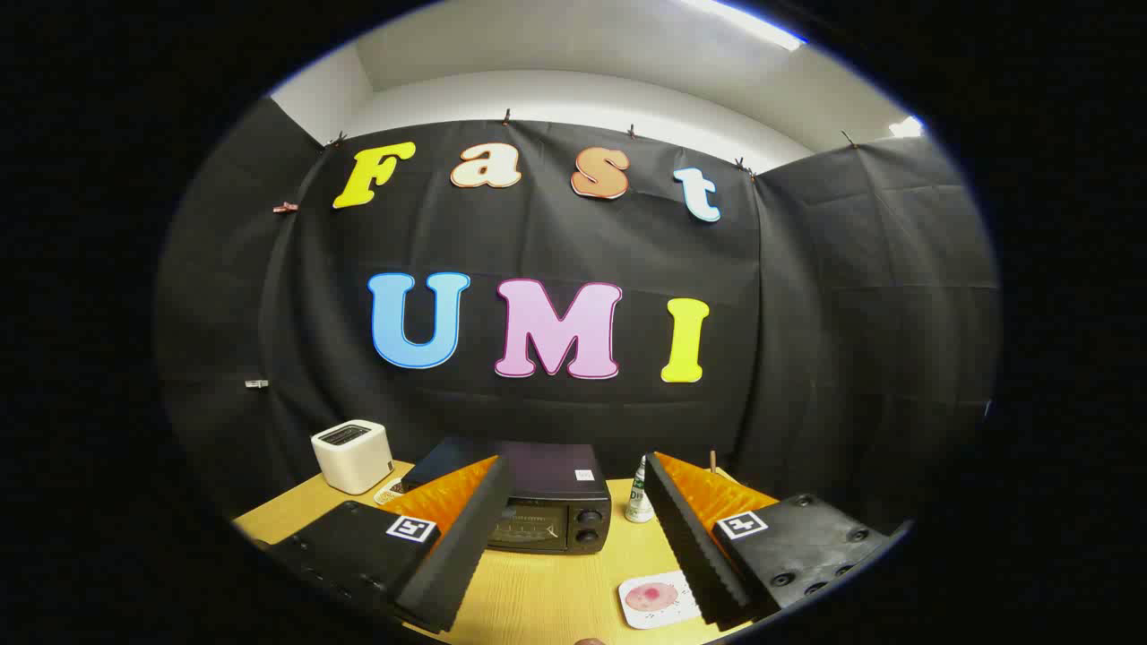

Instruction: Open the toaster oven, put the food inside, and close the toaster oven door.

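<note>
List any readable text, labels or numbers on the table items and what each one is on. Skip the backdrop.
Nothing is legible.
Toaster oven: small white sticker on top, print too small to read; marks on the door too blurred.
Bottle: label print blurred.
Gripper, open: square black-and-white marker on each finger mount, a pattern, not text.
White toaster: no visible text.

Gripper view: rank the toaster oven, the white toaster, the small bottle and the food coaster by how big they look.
1. toaster oven
2. white toaster
3. food coaster, nearer the camera, so unsure against the toaster
4. small bottle

The open gripper frames the oven.
</note>
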